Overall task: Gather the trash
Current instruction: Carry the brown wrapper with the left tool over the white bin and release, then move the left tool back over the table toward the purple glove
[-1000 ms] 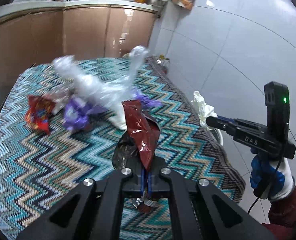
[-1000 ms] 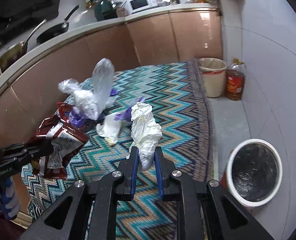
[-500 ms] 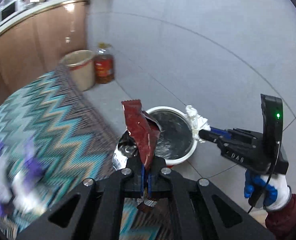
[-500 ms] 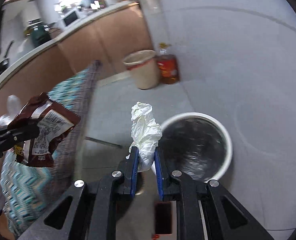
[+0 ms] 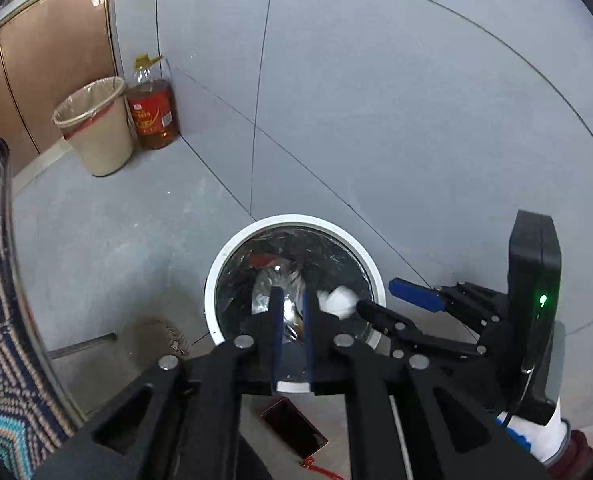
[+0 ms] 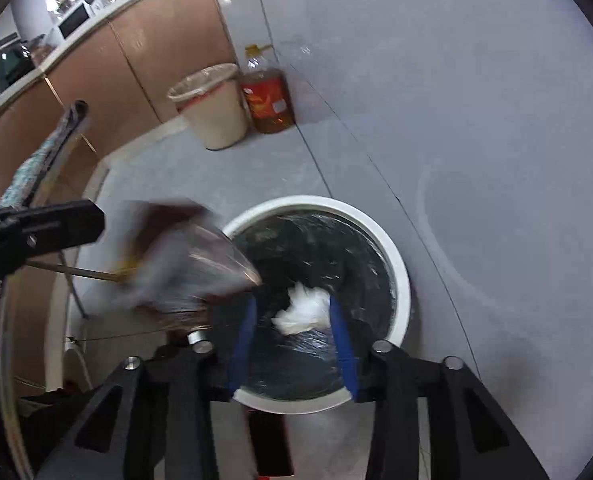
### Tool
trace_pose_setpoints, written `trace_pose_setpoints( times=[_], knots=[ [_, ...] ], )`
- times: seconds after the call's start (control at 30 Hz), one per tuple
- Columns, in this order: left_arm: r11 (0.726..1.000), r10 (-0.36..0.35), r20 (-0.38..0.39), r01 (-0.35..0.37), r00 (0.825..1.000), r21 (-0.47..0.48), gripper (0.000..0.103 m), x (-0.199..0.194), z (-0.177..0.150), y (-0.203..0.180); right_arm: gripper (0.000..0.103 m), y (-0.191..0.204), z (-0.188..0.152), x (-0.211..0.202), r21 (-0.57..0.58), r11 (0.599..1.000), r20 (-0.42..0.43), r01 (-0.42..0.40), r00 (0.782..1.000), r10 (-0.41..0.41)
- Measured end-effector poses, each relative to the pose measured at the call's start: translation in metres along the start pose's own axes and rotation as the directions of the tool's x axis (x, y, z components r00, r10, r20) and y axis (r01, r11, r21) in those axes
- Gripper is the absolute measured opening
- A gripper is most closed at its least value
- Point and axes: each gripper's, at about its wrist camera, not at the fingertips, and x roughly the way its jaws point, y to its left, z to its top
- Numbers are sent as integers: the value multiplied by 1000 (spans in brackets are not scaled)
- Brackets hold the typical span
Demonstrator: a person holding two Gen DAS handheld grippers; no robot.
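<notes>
On the grey tiled floor (image 5: 376, 100), you have swung both grippers from the table to over the white bin (image 6: 400, 280): your right gripper (image 6: 292, 316) is opening, tissue (image 6: 304, 308) falling, your left gripper (image 5: 294, 312) opening too, wrapper (image 6: 200, 256) dropping in.

Both tongs tilt steeply downward at the lower centre of each view, the left tongs (image 5: 292, 312) and right tongs (image 6: 290, 320) with jaws opening, a gloved hand (image 5: 536, 436) lower right.

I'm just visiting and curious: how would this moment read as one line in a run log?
step: drop trash | left claw: opening, wrapper falling | right claw: opening, white wad released | target: white bin
</notes>
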Motion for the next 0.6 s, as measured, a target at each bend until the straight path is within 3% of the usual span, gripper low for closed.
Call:
trace_pose_setpoints(
  times=[0.03,0.13,0.37,0.5,0.6],
  knots=[
    [1000,-9,3,9,1000,-4,14,1,1,2,43,-3,-1,1,3,1000,-2,5,1000,-5],
    [1000,-5,18,5,1000,-10,32,-4,0,8,50,-4,2,4,7,1000,-7,18,1000,-18],
    [999,25,119,-20,993,-39,33,-51,-9,15,52,12,10,-21,7,1000,44,8,999,-8],
    [997,68,211,-59,975,-50,33,-93,-22,23,66,30,11,-57,-8,1000,116,14,993,-13],
    [994,107,293,-94,950,-58,33,-126,-37,29,75,46,9,-93,-26,999,190,39,981,-33]
  ],
)
